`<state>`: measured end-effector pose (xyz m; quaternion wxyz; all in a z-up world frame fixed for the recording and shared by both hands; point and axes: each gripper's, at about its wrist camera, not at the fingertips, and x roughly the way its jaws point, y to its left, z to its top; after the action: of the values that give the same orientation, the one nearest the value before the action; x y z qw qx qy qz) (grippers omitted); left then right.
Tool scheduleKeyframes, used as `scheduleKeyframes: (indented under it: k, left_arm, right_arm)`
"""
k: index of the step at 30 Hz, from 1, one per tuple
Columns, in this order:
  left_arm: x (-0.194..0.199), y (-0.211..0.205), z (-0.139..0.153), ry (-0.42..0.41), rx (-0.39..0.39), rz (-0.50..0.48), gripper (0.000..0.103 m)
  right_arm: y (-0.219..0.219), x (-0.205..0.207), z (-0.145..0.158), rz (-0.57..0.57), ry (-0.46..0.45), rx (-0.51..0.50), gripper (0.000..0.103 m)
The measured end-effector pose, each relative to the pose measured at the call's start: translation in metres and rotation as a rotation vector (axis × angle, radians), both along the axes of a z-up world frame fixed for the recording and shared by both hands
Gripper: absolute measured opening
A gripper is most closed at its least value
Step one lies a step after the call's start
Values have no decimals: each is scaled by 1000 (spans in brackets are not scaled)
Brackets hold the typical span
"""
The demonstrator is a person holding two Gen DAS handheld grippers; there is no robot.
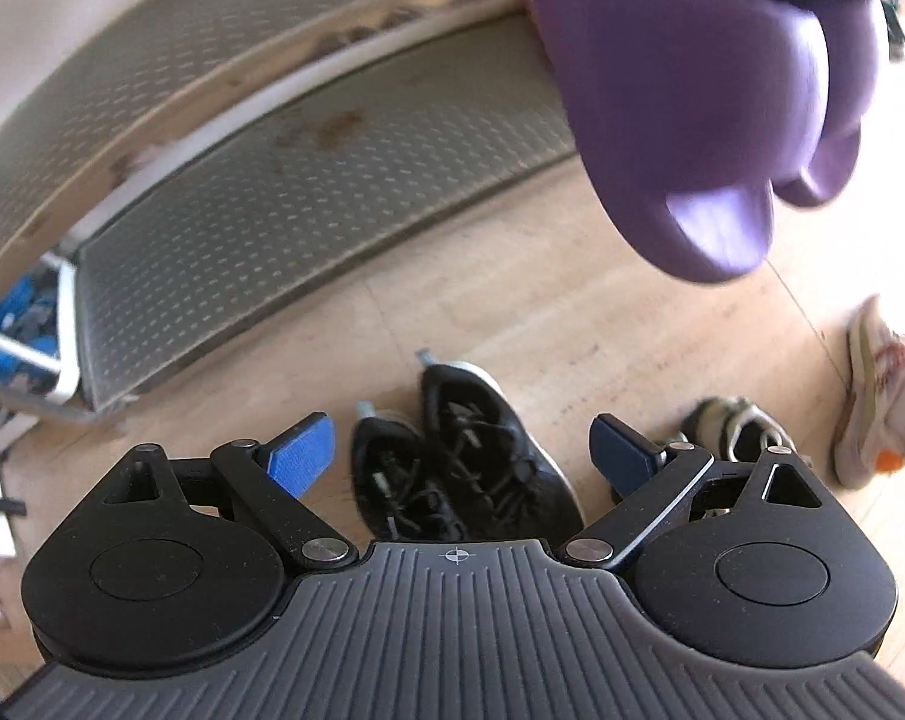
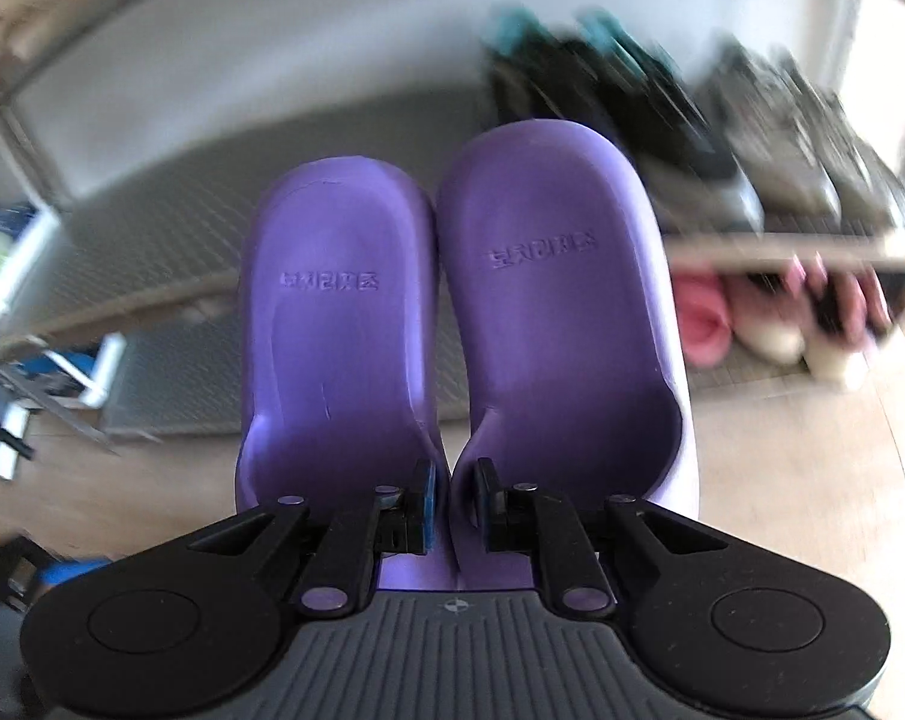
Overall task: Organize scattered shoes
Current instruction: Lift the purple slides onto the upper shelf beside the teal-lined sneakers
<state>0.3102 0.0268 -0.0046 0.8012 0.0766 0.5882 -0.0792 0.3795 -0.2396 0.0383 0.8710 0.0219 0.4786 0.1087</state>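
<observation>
The right claw [image 2: 450, 501] pinched both purple slippers [image 2: 452, 300] by their inner heel walls; light, squashy foam. The left claw [image 1: 466, 450] gaped empty above black sneakers [image 1: 464, 456] at six o'clock.

On the wooden floor [image 1: 512, 300] lie two black sneakers [image 1: 464, 462] side by side, beside a metal shoe rack [image 1: 308, 210].

The left gripper [image 1: 461, 450] hangs wide open above the black sneakers [image 1: 461, 462] on the floor [image 1: 512, 312]; purple slippers [image 1: 692, 120] (blurred) hang above them.
</observation>
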Motion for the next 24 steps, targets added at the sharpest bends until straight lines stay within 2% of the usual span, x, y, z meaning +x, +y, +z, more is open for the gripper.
scheduleKeyframes:
  k: [3, 5, 6, 7, 9, 10, 11, 13, 15, 18, 20, 23, 24]
  left_arm:
    - [9, 20, 11, -20, -25, 52, 95]
    - [17, 38, 22, -51, -43, 101, 95]
    - [20, 44, 25, -60, -47, 117, 95]
    - [24, 50, 29, -74, -44, 141, 95]
    - [30, 61, 34, -95, -42, 171, 95]
    - [32, 63, 35, -99, -41, 180, 95]
    - [36, 65, 36, -101, -38, 187, 95]
    - [41, 67, 37, -104, -36, 193, 95]
    - [41, 63, 39, -108, -40, 175, 95]
    - [37, 54, 43, -118, -54, 145, 95]
    - [33, 48, 46, -122, -59, 130, 95]
    - [31, 38, 46, -127, -55, 125, 95]
    - [31, 36, 45, -128, -52, 125, 95]
  right_arm:
    - [33, 44, 17, 57, -34, -20, 13]
    - [63, 89, 20, 66, -81, -37, 12]
    - [69, 97, 18, 63, -95, -42, 11]
    - [83, 119, 15, 53, -137, -56, 1]
    - [94, 136, 8, 39, -202, -77, 10]
    - [100, 146, -1, 38, -236, -93, 23]
    - [102, 152, -6, 38, -246, -103, 27]
    - [100, 151, -11, 34, -263, -98, 32]
    - [96, 147, -13, 34, -289, -90, 42]
    - [79, 117, 0, 70, -374, -76, 50]
    - [65, 90, 10, 84, -427, -70, 66]
    - [37, 65, 12, 77, -428, -53, 78]
    - [30, 58, 11, 77, -413, -45, 79]
